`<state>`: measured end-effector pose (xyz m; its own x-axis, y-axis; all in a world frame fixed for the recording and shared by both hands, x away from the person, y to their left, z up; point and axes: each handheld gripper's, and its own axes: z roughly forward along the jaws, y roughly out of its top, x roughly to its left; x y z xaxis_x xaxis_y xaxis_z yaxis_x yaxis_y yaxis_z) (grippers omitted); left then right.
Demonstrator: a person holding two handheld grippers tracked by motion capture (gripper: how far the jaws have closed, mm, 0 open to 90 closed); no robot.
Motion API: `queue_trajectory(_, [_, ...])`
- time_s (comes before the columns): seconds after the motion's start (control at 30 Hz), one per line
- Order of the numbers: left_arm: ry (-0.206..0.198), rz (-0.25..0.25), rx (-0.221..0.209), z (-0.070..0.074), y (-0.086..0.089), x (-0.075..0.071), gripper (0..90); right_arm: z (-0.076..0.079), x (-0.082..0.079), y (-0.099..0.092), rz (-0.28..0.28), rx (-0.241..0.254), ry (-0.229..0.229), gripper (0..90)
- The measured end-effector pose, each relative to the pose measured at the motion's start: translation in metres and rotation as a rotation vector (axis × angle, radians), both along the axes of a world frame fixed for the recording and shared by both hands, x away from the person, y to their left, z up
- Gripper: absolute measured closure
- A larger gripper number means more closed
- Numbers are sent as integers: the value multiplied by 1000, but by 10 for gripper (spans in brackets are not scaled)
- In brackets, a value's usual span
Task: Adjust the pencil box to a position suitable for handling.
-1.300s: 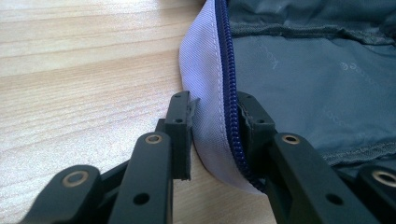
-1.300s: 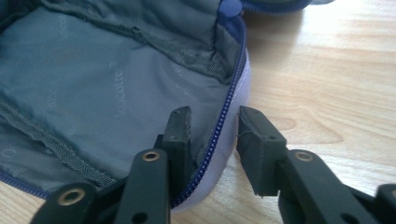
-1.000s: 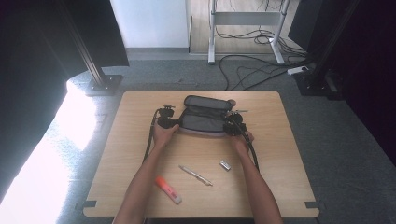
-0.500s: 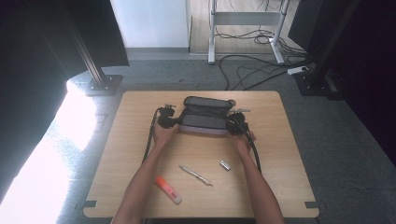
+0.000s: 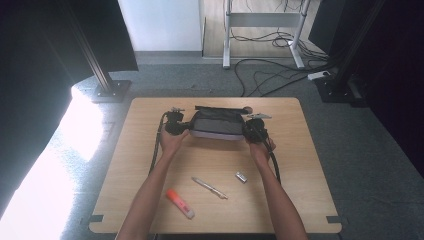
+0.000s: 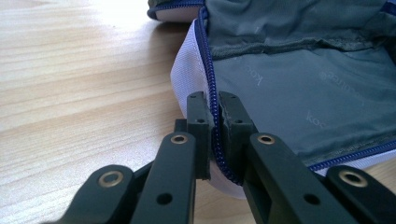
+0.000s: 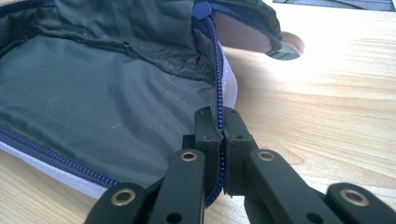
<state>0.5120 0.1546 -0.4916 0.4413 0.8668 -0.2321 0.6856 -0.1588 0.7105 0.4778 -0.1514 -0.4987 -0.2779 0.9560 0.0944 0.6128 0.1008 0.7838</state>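
Observation:
An open grey pouch (image 5: 217,125) with a blue zipper and a white outer side lies at the back middle of the wooden table (image 5: 300,200). My left gripper (image 5: 186,127) is at its left end and my right gripper (image 5: 248,131) at its right end. In the left gripper view my left gripper (image 6: 212,100) is shut on the zipper edge of the pouch (image 6: 289,84), whose grey lining spreads out beyond. In the right gripper view my right gripper (image 7: 215,114) pinches the zipper edge of the pouch (image 7: 93,93) at the other end.
Nearer the person lie an orange highlighter (image 5: 180,203), a slim pen (image 5: 210,188) and a small silver piece (image 5: 241,177). Cables trail from both grippers along the forearms. Cables and stand legs cross the floor behind the table.
Both hands have risen slightly with the ends of the pouch between the jaws; the pouch's near edge sits a little higher. The items at the front have not moved.

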Motion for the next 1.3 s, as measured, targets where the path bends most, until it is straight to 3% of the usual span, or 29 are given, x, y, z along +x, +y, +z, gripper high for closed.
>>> queue_trajectory(0.43, [-35,-13,-28,16,2,-7,846,17,-9,-1,4,7,-65,868])
queue_trajectory(1.3, [-84,-21,-48,35,12,-19,848,33,-19,4,17,24,-126,870])
